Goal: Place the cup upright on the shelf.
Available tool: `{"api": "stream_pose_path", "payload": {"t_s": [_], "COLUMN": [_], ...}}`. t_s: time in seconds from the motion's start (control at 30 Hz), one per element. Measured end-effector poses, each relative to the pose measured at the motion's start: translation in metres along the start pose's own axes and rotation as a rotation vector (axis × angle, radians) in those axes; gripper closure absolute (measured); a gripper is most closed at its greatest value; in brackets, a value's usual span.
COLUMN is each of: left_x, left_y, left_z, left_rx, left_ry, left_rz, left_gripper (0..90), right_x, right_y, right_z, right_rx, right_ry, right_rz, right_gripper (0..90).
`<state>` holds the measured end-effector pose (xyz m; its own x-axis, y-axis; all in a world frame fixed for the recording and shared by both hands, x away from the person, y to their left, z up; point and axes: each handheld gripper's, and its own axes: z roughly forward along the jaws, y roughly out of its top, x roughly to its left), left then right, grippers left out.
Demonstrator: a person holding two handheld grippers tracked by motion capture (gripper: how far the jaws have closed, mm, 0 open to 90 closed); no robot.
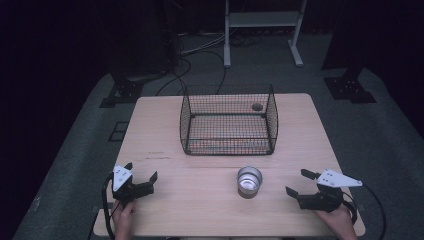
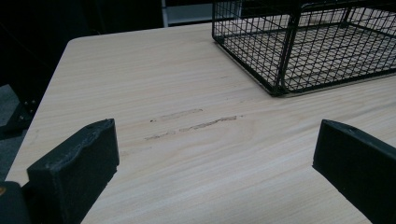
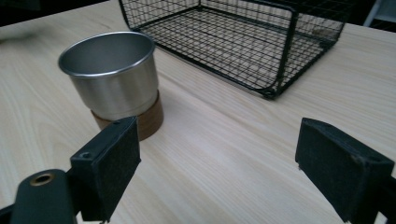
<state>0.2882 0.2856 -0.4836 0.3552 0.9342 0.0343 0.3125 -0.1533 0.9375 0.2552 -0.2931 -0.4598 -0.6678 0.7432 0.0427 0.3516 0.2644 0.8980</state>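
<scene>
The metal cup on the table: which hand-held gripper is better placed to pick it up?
Right. The right hand-held gripper is open and nearer the metal cup, which stands just beyond its jaws; the left hand-held gripper is farther away.

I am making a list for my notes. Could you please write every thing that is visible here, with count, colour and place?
metal cup: one, silver with a brown base, upright on the near middle of the table, in front of the basket
wire basket: one, black, on the far middle of the table; a small dark round thing shows at its far right corner, too small to tell what it is
table: one, light wood, with faint scuff marks near its left side
metal frame: one, pale grey, on the floor behind the table
cables: several, dark, on the floor behind the table
left tool: one, black, open, near left of the table
right tool: one, black, open, near right, beside the cup
</scene>
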Motion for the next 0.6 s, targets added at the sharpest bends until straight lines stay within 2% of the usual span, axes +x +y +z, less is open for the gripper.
{"api": "stream_pose_path", "payload": {"t_s": [0.17, 0.3, 0.6], "left_x": [0.000, 0.000, 0.000], "left_y": [0.000, 0.000, 0.000], "left_z": [0.000, 0.000, 0.000], "left_rx": [0.001, 0.001, 0.000], "left_ry": [0.001, 0.001, 0.001], "left_rz": [-0.001, 0.000, 0.001], "left_gripper": [0.0, 0.0, 0.0], "right_x": [0.006, 0.007, 0.015], "right_y": [0.003, 0.003, 0.005], "right_z": [0.004, 0.004, 0.008], "right_rx": [0.009, 0.007, 0.013], "right_ry": [0.007, 0.005, 0.036], "right_rz": [-0.022, -0.021, -0.041], "right_gripper": [13.1, 13.1, 12.7]}}
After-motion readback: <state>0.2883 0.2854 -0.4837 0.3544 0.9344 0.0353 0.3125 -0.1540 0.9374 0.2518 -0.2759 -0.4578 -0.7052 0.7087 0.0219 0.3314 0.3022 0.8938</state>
